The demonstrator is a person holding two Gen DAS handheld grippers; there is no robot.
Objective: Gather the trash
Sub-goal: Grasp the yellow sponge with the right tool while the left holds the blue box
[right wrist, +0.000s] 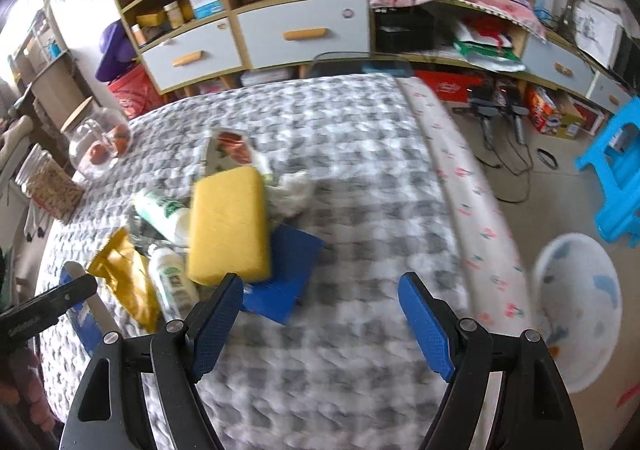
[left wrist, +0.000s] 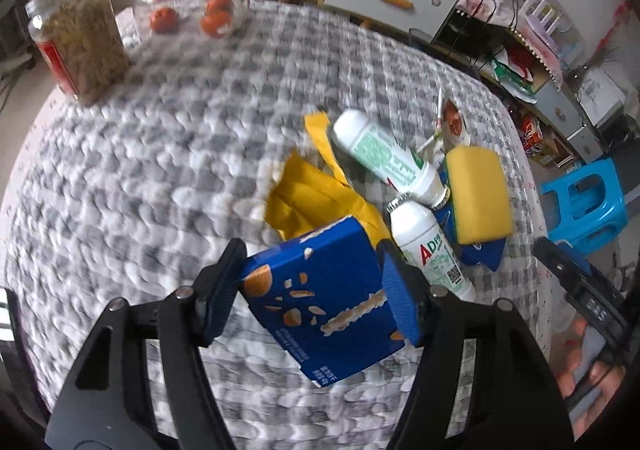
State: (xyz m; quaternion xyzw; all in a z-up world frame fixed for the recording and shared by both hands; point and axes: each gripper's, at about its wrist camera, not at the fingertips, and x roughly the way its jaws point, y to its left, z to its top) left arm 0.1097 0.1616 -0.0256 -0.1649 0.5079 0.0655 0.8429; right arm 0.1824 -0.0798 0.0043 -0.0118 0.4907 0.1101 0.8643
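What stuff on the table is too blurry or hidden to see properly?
- Small print on the blue cardboard carton held in the left tool: left wrist view, too small and blurred.
- Blue flat packet: right wrist view, partly covered by the yellow sponge block.
- Crumpled white thing behind the sponge: right wrist view, motion blur, cannot tell what it is.
- Second white plastic bottle: its label is blurred.

My two views are bright with soft daylight, blurred by motion on the surface (left wrist: 168, 138), and bent at the edges
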